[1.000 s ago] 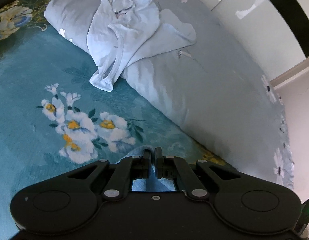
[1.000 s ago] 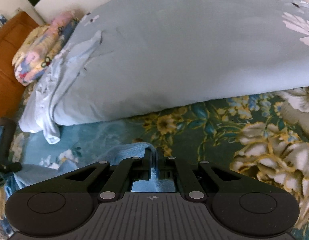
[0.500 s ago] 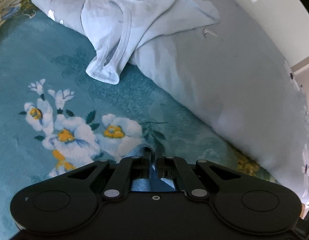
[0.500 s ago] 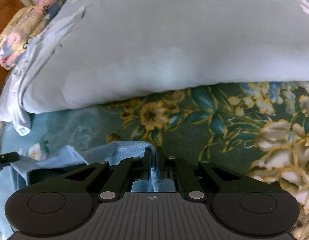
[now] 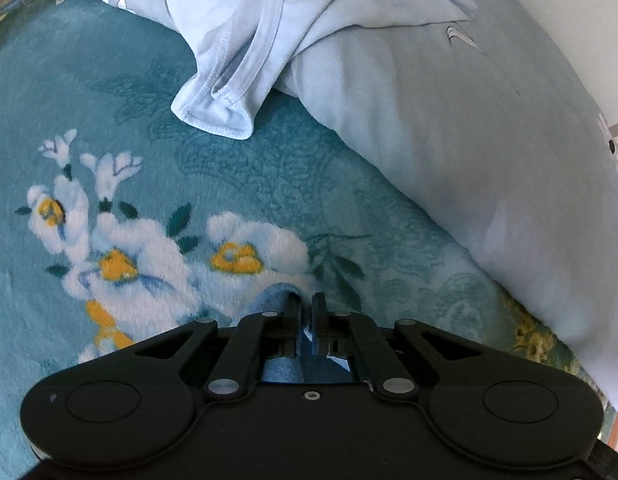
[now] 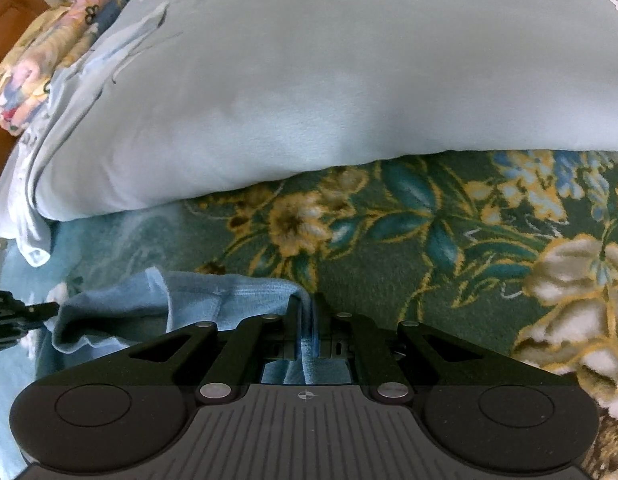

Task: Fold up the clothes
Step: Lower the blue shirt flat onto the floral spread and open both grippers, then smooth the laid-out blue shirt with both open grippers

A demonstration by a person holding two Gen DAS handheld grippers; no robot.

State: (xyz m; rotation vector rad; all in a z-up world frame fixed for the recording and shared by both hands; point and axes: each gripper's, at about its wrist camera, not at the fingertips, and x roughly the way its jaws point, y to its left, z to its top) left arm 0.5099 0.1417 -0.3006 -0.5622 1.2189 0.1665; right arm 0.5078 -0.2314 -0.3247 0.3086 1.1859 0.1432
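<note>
**Right tongs pinching a blue garment on a floral blanket**

The black right tongs [image 6: 307, 312] point steeply down, their jaws closed on a fold of a light blue garment [image 6: 197, 300]. The garment lies rumpled to the left, on a teal and green floral blanket [image 6: 389, 240]. At the far left edge, the tip of the left tongs [image 6: 49, 309] touches the same garment. Beyond lies a large pale blue pillow [image 6: 329, 80], with a whitish cloth [image 6: 25, 216] draped over its left end. A pink and yellow floral bundle [image 6: 49, 48] sits in the upper left.
</note>
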